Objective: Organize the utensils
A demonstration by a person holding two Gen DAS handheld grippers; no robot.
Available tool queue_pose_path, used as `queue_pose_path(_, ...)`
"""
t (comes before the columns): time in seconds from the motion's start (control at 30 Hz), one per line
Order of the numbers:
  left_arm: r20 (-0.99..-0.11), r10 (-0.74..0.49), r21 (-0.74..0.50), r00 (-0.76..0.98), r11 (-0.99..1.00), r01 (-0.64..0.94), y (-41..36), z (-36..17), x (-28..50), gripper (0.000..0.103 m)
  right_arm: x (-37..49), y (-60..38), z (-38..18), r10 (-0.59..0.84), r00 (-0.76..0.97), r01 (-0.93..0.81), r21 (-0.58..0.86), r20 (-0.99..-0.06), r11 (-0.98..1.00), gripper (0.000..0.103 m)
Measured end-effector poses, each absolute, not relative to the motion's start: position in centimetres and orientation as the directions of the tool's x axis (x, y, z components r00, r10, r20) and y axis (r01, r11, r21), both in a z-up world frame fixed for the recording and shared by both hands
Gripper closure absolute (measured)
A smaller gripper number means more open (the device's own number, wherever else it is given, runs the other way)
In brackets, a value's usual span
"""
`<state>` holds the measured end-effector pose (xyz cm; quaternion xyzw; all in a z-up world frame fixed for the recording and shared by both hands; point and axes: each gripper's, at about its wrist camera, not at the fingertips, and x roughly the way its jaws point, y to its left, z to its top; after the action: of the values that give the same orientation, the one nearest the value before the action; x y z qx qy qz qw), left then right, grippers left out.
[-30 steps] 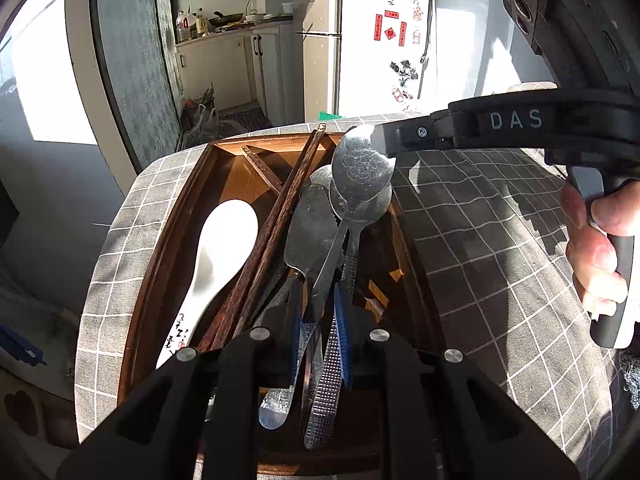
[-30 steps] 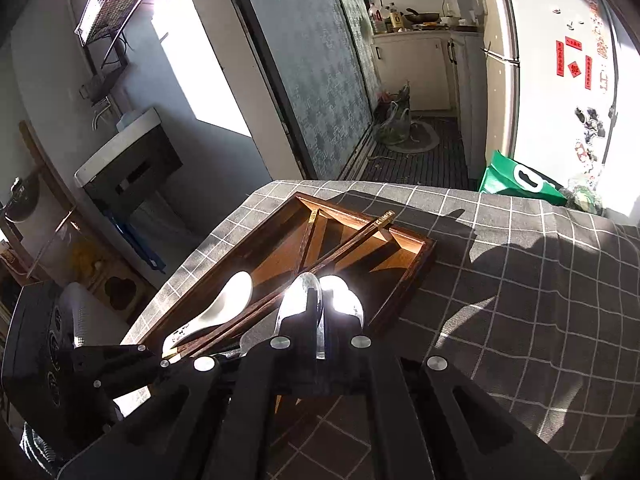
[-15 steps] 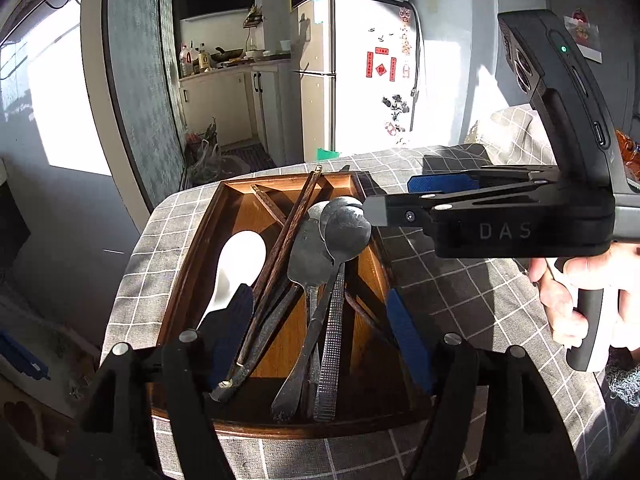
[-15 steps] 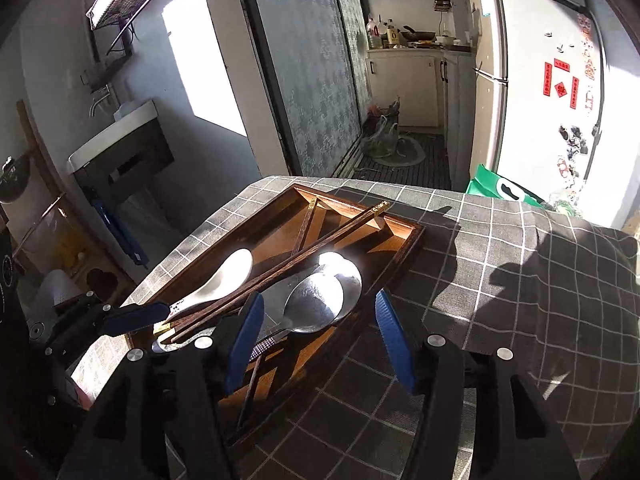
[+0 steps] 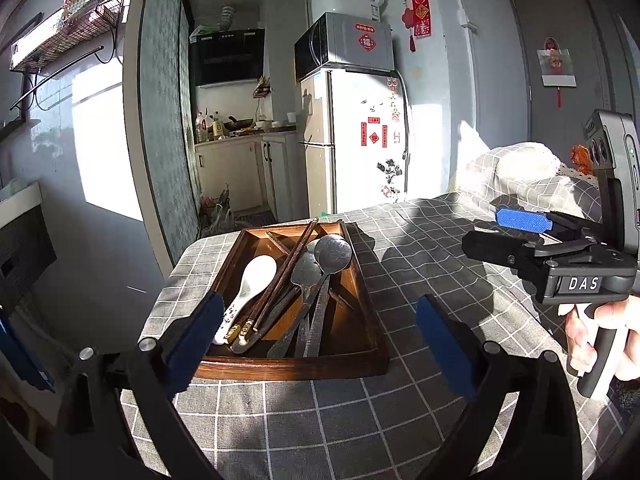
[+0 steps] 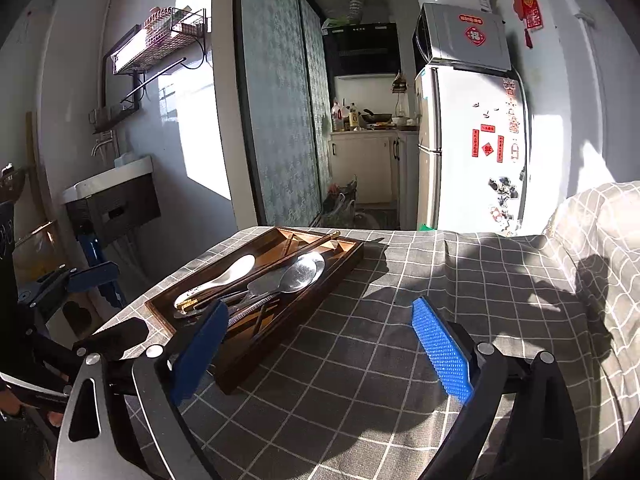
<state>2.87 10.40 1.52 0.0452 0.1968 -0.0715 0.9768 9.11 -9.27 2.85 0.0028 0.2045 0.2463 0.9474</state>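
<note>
both tongs, left tongs (image 5: 320, 332) and right tongs (image 6: 320, 356), have just been opening, empty; utensils lie in the wooden tray (image 5: 294, 368) mid-frame. release step looks finished; next likely withdrawal.

One wooden tray (image 5: 294, 368) sits on the checked surface (image 5: 420, 264). In it lie one white ceramic spoon (image 5: 252, 280), one pair of dark wooden chopsticks (image 5: 290, 258) and two metal spoons (image 5: 333, 250) laid together; further metal pieces beneath them are too overlapped to count. Two tongs are in view.
</note>
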Motion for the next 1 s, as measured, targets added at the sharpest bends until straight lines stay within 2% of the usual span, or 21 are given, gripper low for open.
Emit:
queue_pose_path(0.13,-0.381,-0.114,0.078,0.918,0.985,0.154,10.0,0.7,1.8,0.003,6.9,-10.0,2.0,0.434,0.828,-0.439,0.072,-0.356,0.896,0.005)
queue_pose_path(0.23,-0.344,-0.127,0.038,0.93,0.988,0.149,10.6,1.1,1.1,0.003,5.9,-10.6,2.0,0.424,0.84,-0.422,0.085,-0.339,0.903,0.003)
queue_pose_path(0.3,-0.366,-0.136,0.025,0.921,0.988,0.156,10.9,0.9,0.9,0.003,5.3,-10.7,1.9,0.42,0.846,-0.421,0.072,-0.329,0.904,0.003)
queue_pose_path(0.5,-0.367,-0.042,0.013,0.929,0.999,0.05,11.7,0.8,1.0,0.003,4.1,-8.9,1.9,0.371,0.871,-0.403,-0.038,-0.323,0.914,0.003)
queue_pose_path(0.77,-0.314,-0.034,0.015,0.949,0.999,0.041,11.9,1.0,-0.1,0.003,4.2,-10.0,1.9,0.267,0.913,-0.289,-0.026,-0.308,0.957,0.003)
queue_pose_path(1.0,-0.311,-0.036,0.016,0.95,0.999,0.043,11.9,1.0,-0.1,0.003,4.2,-10.0,1.9,0.261,0.916,-0.283,-0.031,-0.303,0.959,0.003)
